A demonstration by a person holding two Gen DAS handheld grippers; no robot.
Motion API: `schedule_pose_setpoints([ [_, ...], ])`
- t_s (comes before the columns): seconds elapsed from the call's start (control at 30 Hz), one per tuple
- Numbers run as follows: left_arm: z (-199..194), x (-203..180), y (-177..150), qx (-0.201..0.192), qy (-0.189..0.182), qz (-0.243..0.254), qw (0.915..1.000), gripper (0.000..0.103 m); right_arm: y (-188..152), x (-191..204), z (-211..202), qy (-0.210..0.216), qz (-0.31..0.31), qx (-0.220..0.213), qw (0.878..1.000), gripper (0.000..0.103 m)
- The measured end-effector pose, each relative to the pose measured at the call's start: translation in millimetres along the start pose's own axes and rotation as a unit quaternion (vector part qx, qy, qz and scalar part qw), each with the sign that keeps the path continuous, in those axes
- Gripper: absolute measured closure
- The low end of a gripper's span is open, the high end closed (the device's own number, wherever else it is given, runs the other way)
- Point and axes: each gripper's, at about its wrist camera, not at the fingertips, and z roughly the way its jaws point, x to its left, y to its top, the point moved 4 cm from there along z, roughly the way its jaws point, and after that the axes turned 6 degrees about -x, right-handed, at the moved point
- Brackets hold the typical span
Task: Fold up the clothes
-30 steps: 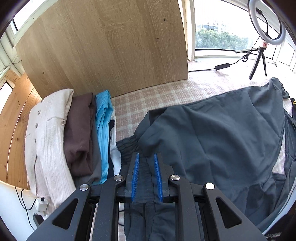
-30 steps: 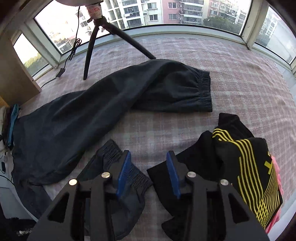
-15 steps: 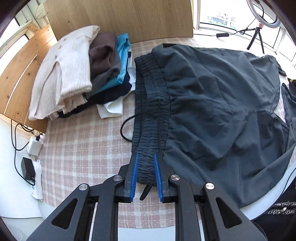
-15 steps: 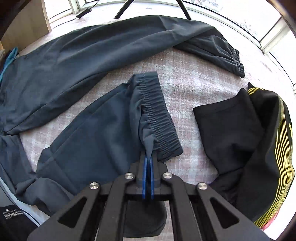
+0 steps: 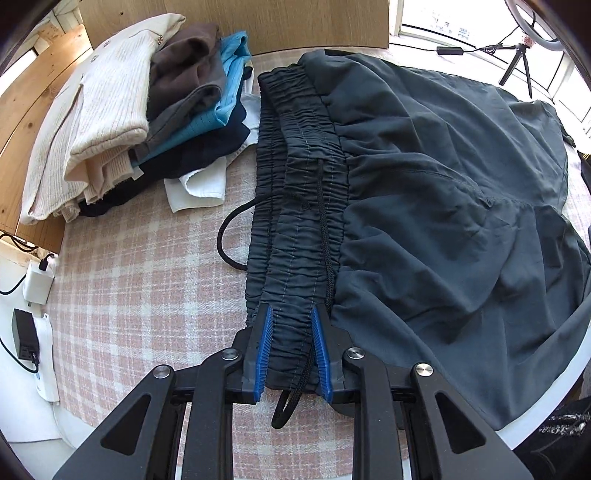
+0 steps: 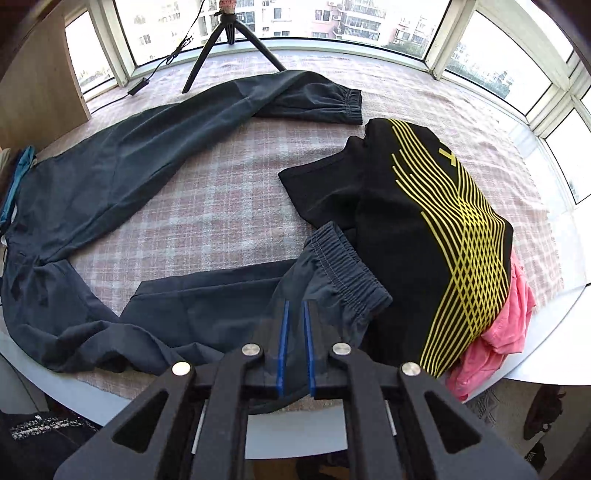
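Dark grey trousers (image 5: 424, 184) lie spread on the checked cloth. Their elastic waistband (image 5: 295, 184) runs away from my left gripper (image 5: 291, 310). That gripper's blue pads hold the near end of the waistband, and its jaws are opening. A black drawstring (image 5: 325, 221) trails along the band. In the right wrist view one leg (image 6: 110, 177) stretches to the far cuff (image 6: 332, 103). The other leg's cuff (image 6: 343, 266) lies just ahead of my right gripper (image 6: 295, 303). Its jaws are opening, a narrow gap shows between them, and leg fabric sits loosely in it.
A stack of folded clothes (image 5: 147, 110) sits at the far left against a wooden board (image 5: 258, 22). A black shirt with yellow lines (image 6: 424, 221) covers a pink garment (image 6: 506, 325) on the right. A tripod (image 6: 229, 48) stands by the windows. Chargers (image 5: 35, 284) lie off the table's left edge.
The left gripper dropped and drew the waistband out flat toward the near edge. The right gripper closed on the leg near its cuff, carried it right toward the black shirt, then parted its pads.
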Motion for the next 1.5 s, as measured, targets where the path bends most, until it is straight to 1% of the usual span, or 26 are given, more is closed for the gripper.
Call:
schedule_pose_setpoints([
  [0.07,-5,-3,-3,-0.001,0.002,0.002,1.0000,0.082,-10,1,22,-0.037,-0.014,0.023,0.999,0.066],
  [0.1,-10,-7,-4,-0.003,0.007,0.011,0.9999,0.082,-14,-1,33,-0.049,-0.011,0.035,0.998,0.064],
  [0.17,-22,-16,-7,-0.008,0.009,0.026,0.9996,0.082,-26,-7,48,-0.059,0.005,0.059,0.997,0.063],
  [0.27,-41,-31,-8,-0.021,-0.009,0.033,0.9992,0.081,-48,-27,55,-0.082,0.055,0.074,0.992,0.063],
  [0.3,-47,-37,-3,-0.027,-0.015,0.035,0.9989,0.081,-56,-34,57,-0.081,0.080,0.076,0.991,0.060],
  [0.33,-51,-45,4,-0.031,-0.025,0.039,0.9984,0.081,-64,-40,59,-0.079,0.104,0.078,0.988,0.054],
  [0.43,-61,-77,27,-0.044,-0.072,0.072,0.9938,0.082,-80,-48,75,-0.052,0.152,0.093,0.983,0.053],
  [0.5,-66,-112,42,-0.051,-0.110,0.103,0.9872,0.081,-77,-45,76,-0.038,0.153,0.078,0.984,0.053],
  [0.57,-67,-158,53,-0.057,-0.147,0.148,0.9764,0.079,-72,-43,73,-0.027,0.154,0.055,0.986,0.054],
  [0.6,-67,-183,57,-0.059,-0.162,0.174,0.9695,0.079,-70,-42,71,-0.019,0.157,0.046,0.986,0.057],
  [0.63,-67,-208,61,-0.062,-0.176,0.200,0.9618,0.079,-70,-39,72,-0.005,0.160,0.047,0.986,0.079],
  [0.67,-66,-233,65,-0.064,-0.191,0.226,0.9531,0.079,-70,-37,72,0.008,0.162,0.047,0.986,0.098],
  [0.73,-61,-282,69,-0.064,-0.214,0.278,0.9342,0.079,-70,-31,67,0.023,0.156,0.039,0.987,0.098],
  [0.83,-45,-343,71,-0.050,-0.226,0.352,0.9068,0.079,-67,-28,44,0.033,0.144,0.010,0.989,0.098],
  [0.93,-25,-384,69,-0.034,-0.216,0.415,0.8833,0.079,-59,-37,8,0.033,0.141,-0.033,0.989,0.098],
  [1.0,-18,-401,61,-0.019,-0.224,0.444,0.8676,0.080,-55,-42,-19,0.029,0.133,-0.063,0.989,0.098],
  [1.03,-17,-406,56,-0.014,-0.228,0.457,0.8599,0.084,-53,-45,-34,0.025,0.128,-0.079,0.988,0.098],
  [1.07,-16,-411,51,-0.008,-0.231,0.469,0.8521,0.102,-52,-46,-48,0.020,0.124,-0.094,0.988,0.098],
  [1.1,-14,-413,46,0.000,-0.233,0.478,0.8468,0.102,-52,-49,-63,0.014,0.122,-0.111,0.986,0.098],
  [1.17,-17,-414,41,-0.010,-0.232,0.487,0.8417,0.103,-51,-56,-87,0.008,0.127,-0.137,0.982,0.098],
  [1.2,-20,-413,42,-0.005,-0.235,0.482,0.8440,0.103,-52,-67,-97,0.010,0.134,-0.148,0.980,0.098],
  [1.3,-33,-401,60,-0.025,-0.223,0.439,0.8702,0.103,-42,-83,-115,0.017,0.147,-0.174,0.974,0.098],
  [1.33,-39,-396,67,-0.039,-0.213,0.426,0.8784,0.103,-38,-85,-120,0.013,0.144,-0.183,0.973,0.098],
  [1.4,-52,-387,77,-0.053,-0.226,0.400,0.8868,0.103,-36,-89,-128,0.006,0.137,-0.196,0.971,0.098],
  [1.43,-55,-384,80,-0.053,-0.233,0.388,0.8900,0.103,-40,-93,-127,0.006,0.141,-0.191,0.971,0.098],
  [1.5,-57,-379,83,-0.055,-0.225,0.378,0.8963,0.098,-56,-105,-107,-0.001,0.163,-0.151,0.975,0.098],
])
